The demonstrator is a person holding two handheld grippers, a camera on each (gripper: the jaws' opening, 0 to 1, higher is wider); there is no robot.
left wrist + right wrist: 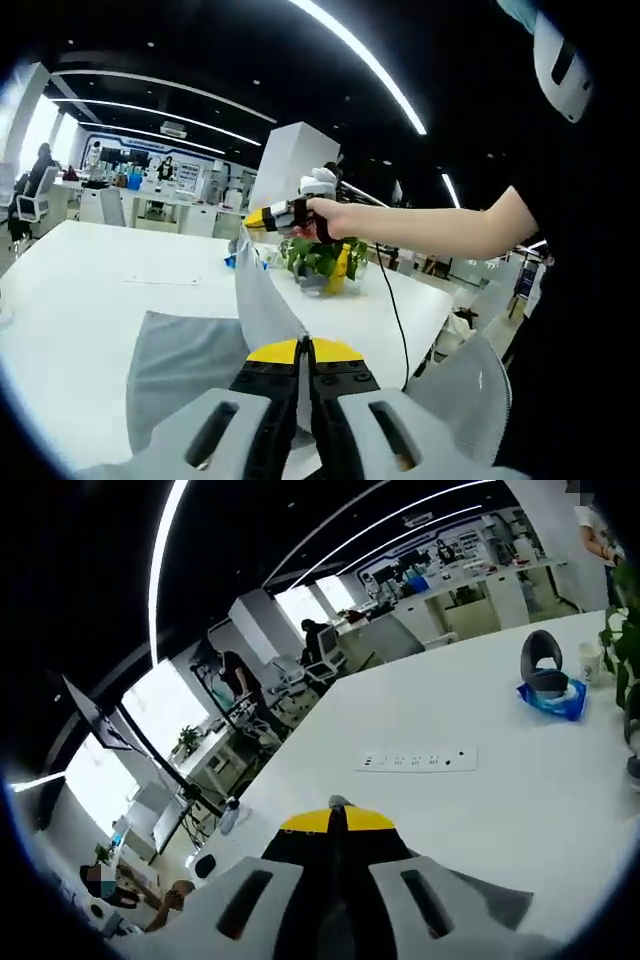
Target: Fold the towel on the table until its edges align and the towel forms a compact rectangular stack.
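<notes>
Towel work, mid-fold. Grey cloth towel (190, 365) lies partly flat on the white desk (70, 300), near the desk's near edge in the left gripper view, with one strip lifted steeply off it.

Left gripper (304, 352): yellow-tipped jaws pressed together on the towel's near edge; cloth runs out from between the tips and spills to both sides below them.

Right gripper (262, 220), seen from the left gripper view and held in the person's hand (330, 218), is raised above the desk with the towel's far corner drawn up to its yellow tip. In the right gripper view its own jaws (336, 818) are closed, a small nub of grey cloth showing at the tips.

Beyond, toward the desk's far side: green potted plant (322, 258), blue crumpled wrapper (552, 700) with a dark round object on it, white power strip (415, 761), black cable (395, 310) trailing to the desk edge.

Doing the step well, as I judge it: both pinches hold corners of one edge, so keep that edge taut between them and level. Carry it over the flat part and lay it corner to corner. Keep the raised corner clear of the plant and cable. Lower both ends together, then release, so no diagonal crease sets.
</notes>
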